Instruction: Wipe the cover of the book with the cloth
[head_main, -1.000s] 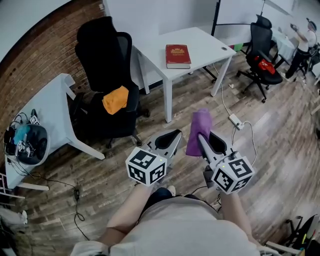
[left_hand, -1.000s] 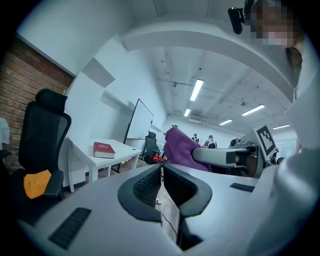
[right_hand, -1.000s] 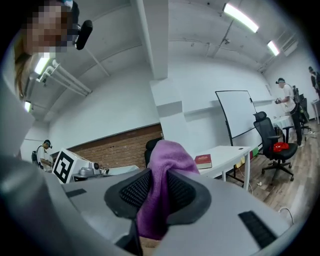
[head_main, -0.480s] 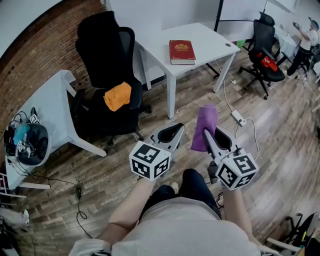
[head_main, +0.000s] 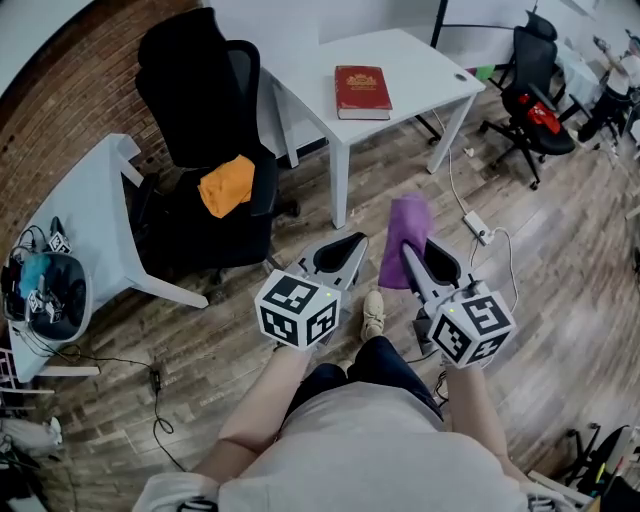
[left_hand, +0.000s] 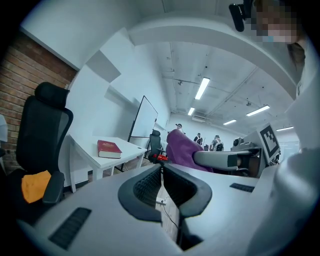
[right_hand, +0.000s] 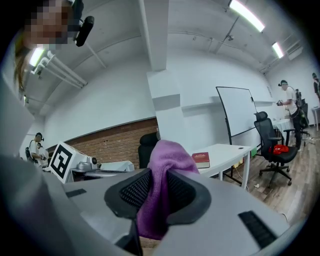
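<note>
A red book (head_main: 362, 92) lies flat on the white table (head_main: 425, 70) ahead; it also shows in the left gripper view as the book (left_hand: 108, 148) and in the right gripper view as the book (right_hand: 201, 159). My right gripper (head_main: 412, 254) is shut on a purple cloth (head_main: 404, 240), which bunches up between its jaws as the cloth (right_hand: 161, 185). My left gripper (head_main: 339, 254) is shut with nothing in it, its jaws pressed together (left_hand: 162, 186). Both grippers hang over the wooden floor, well short of the table.
A black office chair (head_main: 200, 120) with an orange cloth (head_main: 226, 185) on its seat stands left of the table. A second white table (head_main: 75, 235) with a helmet (head_main: 47, 295) is at far left. A power strip (head_main: 478, 227) and cables lie on the floor. Another black chair (head_main: 535, 85) stands at right.
The person has stepped forward; the table and book sit slightly nearer and a shoe now shows between the grippers. Both grippers keep their hold and stance.
</note>
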